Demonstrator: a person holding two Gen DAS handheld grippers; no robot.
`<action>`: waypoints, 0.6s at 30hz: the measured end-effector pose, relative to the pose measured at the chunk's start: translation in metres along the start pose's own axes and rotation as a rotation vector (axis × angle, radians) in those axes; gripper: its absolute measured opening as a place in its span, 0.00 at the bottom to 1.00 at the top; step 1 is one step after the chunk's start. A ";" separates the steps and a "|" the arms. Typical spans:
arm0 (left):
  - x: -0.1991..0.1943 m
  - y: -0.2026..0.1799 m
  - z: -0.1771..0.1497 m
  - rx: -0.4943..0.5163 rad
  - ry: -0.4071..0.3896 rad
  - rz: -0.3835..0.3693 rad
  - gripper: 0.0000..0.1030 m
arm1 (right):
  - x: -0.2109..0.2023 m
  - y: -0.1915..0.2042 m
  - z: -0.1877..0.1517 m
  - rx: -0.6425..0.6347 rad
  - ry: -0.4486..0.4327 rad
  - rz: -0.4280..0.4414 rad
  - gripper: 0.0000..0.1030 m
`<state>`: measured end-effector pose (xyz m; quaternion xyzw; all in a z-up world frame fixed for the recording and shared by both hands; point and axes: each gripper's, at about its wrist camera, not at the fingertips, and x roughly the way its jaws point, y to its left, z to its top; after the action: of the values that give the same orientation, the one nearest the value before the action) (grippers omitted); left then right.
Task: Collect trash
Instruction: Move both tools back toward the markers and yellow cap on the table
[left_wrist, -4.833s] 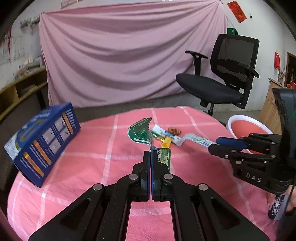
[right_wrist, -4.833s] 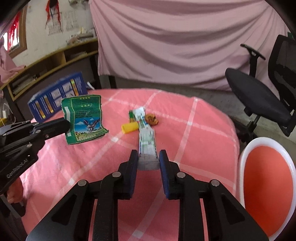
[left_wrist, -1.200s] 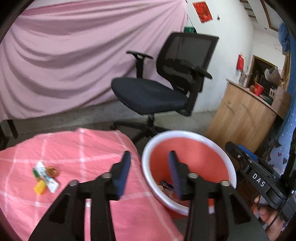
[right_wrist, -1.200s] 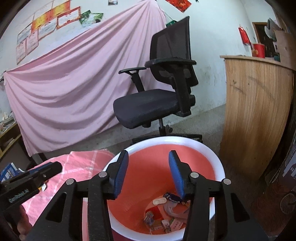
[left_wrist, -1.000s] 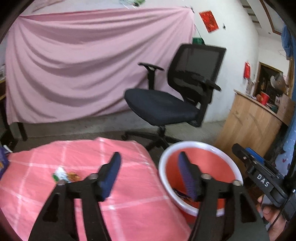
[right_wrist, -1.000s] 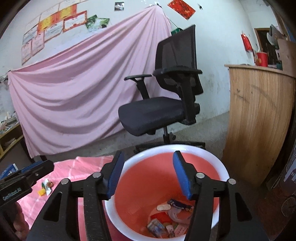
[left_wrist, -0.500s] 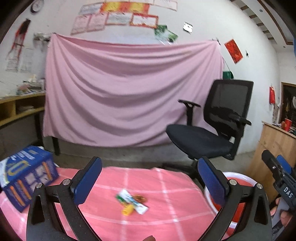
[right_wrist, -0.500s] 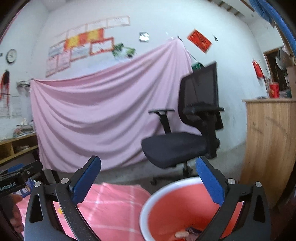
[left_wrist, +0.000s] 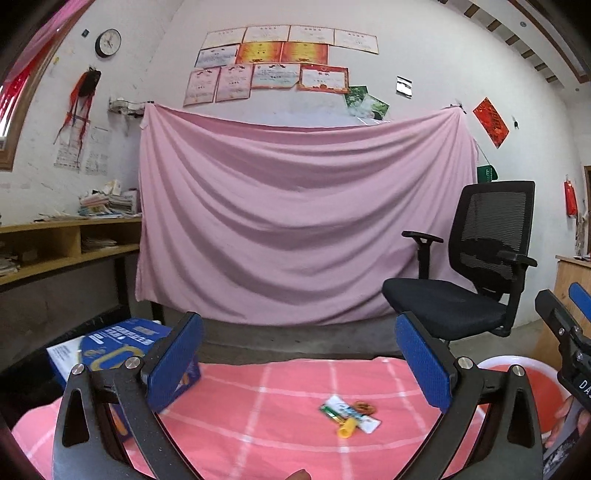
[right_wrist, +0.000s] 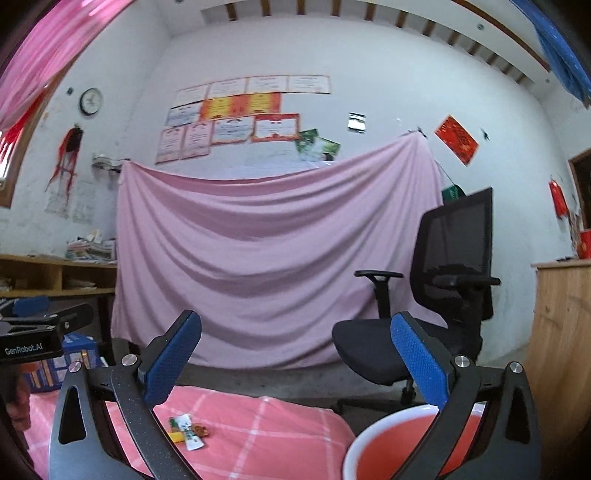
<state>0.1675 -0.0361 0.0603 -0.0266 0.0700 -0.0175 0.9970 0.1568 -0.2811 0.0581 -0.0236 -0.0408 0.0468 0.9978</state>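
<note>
Pink checked surface (left_wrist: 280, 410) before a pink drape (left_wrist: 295, 221); white wrapper (left_wrist: 351, 408) lies diagonally, long axis toward lower right; both tongs (left_wrist: 299, 363) (right_wrist: 295, 360), just opened, gape empty.

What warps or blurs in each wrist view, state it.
Left wrist view: fisheye bends the ceiling line and walls, dark corners; pink cloth sharp, trash on the table small but readable. Right wrist view: same bending; office chair and wooden counter slightly smeared, daylight even, no glare.

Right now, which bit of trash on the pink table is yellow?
The small yellow cap-like piece, lying at the near end of the little pile. The wrapper beside it is white and green, and the scrap behind is orange-brown.
</note>
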 end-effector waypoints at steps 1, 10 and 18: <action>-0.001 0.003 -0.003 0.006 0.000 0.005 0.99 | 0.002 0.004 -0.002 -0.011 0.008 0.005 1.00; 0.018 0.021 -0.023 0.038 0.101 0.008 0.99 | 0.026 0.020 -0.021 -0.043 0.136 0.060 1.00; 0.049 0.020 -0.038 0.056 0.244 -0.001 0.99 | 0.051 0.025 -0.038 -0.030 0.300 0.123 0.97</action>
<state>0.2111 -0.0205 0.0149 0.0034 0.1904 -0.0229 0.9814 0.2084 -0.2526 0.0234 -0.0479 0.1093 0.1029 0.9875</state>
